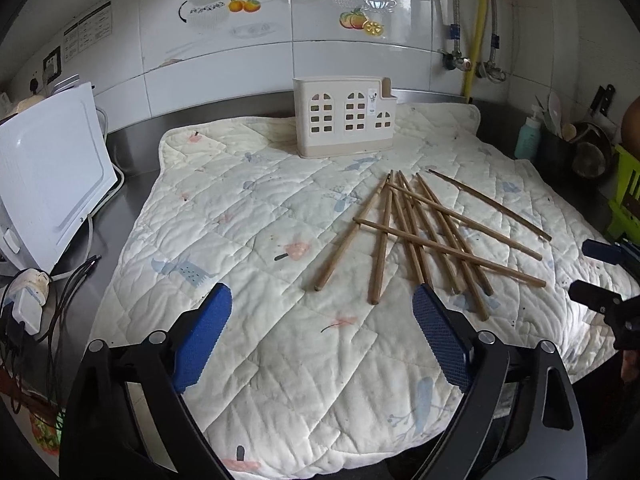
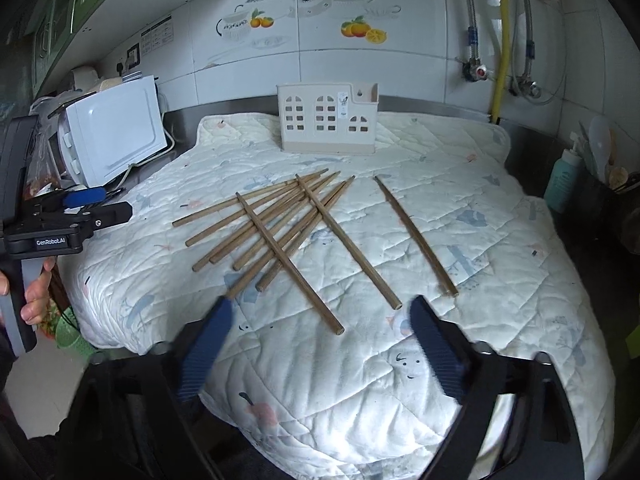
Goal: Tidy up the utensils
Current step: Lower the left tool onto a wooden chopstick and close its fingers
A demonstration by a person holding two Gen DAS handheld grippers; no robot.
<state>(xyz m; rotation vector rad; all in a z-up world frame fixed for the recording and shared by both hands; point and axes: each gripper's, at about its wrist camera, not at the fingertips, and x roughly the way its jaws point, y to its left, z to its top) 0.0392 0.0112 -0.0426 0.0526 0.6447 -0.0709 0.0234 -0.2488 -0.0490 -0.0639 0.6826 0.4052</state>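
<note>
A quilted cloth [image 1: 280, 320] printed with small pastel figures is spread over a steel counter [image 1: 132, 152] set against a tiled wall [image 1: 224, 76]. A cream holder [image 1: 344, 118] with window-shaped cut-outs is stood upright at the far edge of the cloth, close to the wall. Wooden chopsticks [image 1: 416, 236] are laid loose on the cloth in front of the holder, well apart from it; most are fanned and crossed over one another in a heap, while a single stick [image 2: 416, 236] is laid apart on the side of the heap nearer the teal bottle.

The left gripper [image 1: 322, 300] is held above bare cloth, just short of the near ends of the heap. Its blue-padded jaws are spread wide, and nothing is held between them. The right gripper [image 2: 322, 312] is held over the near ends of two sticks; its jaws are likewise spread, and no stick is touched by the pads. Some blur is seen on its fingers.

In the right wrist view, the left gripper is seen from the side at the picture's left edge, its handle grasped by a hand [image 2: 36, 292].

A white appliance [image 1: 52, 184] with trailing cables is placed beside the cloth on one side. A teal bottle [image 1: 528, 138] and a dark pot of kitchen tools [image 1: 560, 148] are placed on the other. A yellow pipe [image 1: 478, 32] is run up the wall behind.
</note>
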